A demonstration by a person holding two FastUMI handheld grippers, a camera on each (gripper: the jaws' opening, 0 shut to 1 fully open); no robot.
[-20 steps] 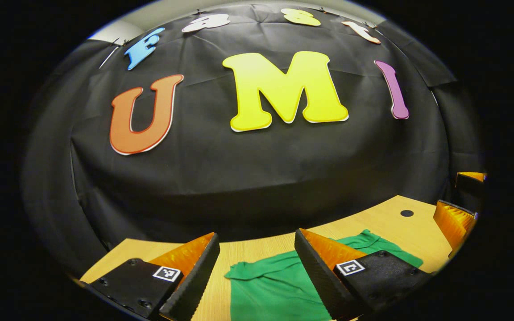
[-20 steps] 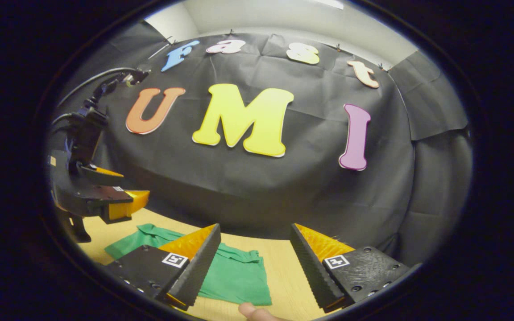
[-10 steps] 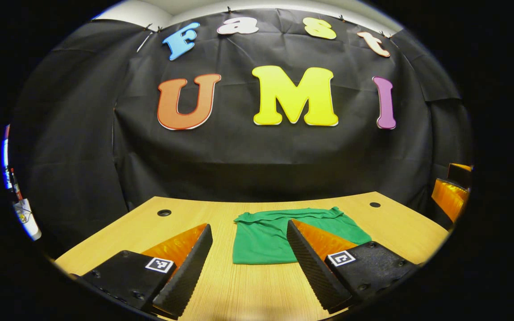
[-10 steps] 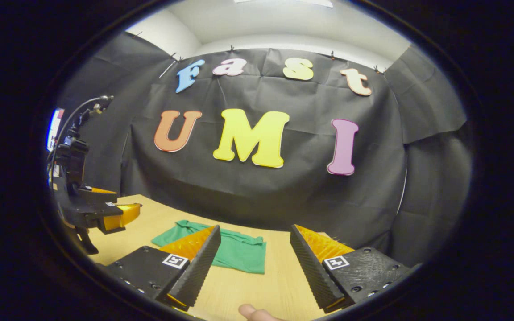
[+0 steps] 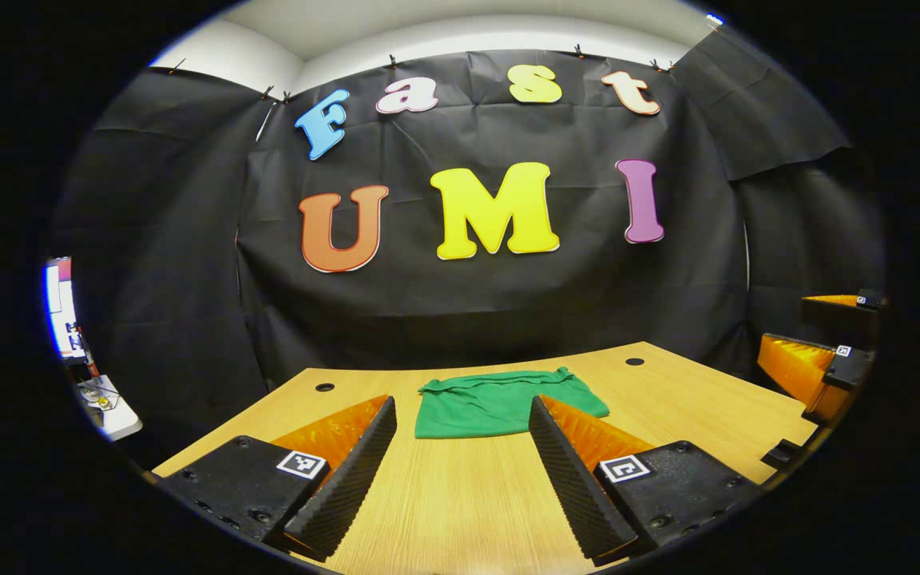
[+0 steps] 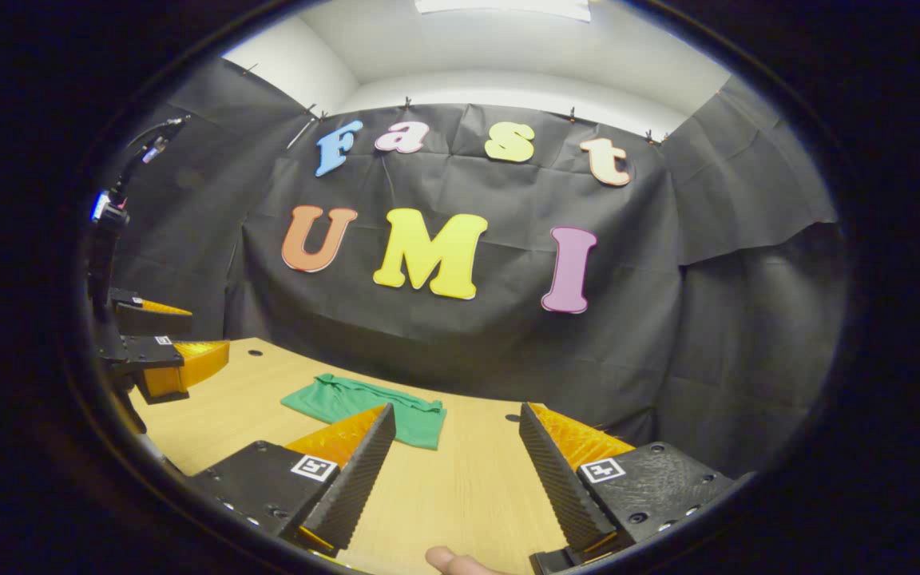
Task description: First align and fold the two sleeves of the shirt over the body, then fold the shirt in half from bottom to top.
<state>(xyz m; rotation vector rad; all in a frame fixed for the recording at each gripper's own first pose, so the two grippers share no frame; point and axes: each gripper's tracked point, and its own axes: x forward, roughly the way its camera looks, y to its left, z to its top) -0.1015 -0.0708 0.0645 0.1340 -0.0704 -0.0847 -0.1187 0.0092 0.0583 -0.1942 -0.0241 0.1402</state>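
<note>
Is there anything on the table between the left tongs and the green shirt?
Nothing visible. In the left gripper view, only bare wooden table lies between the open left tongs and the folded green shirt. The right tongs hang off to the side, away from that path.

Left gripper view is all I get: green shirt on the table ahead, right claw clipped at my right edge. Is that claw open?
Observer: Yes. The right claw is open, with nothing between its fingers and bare table beyond.
Operator: Is it touching the shirt?
Observer: No. The shirt lies ahead and to its left, its near corner hidden behind that claw's left finger.
Operator: Any hand visible?
Observer: Just a fingertip at the bottom edge of the right gripper view.
</note>
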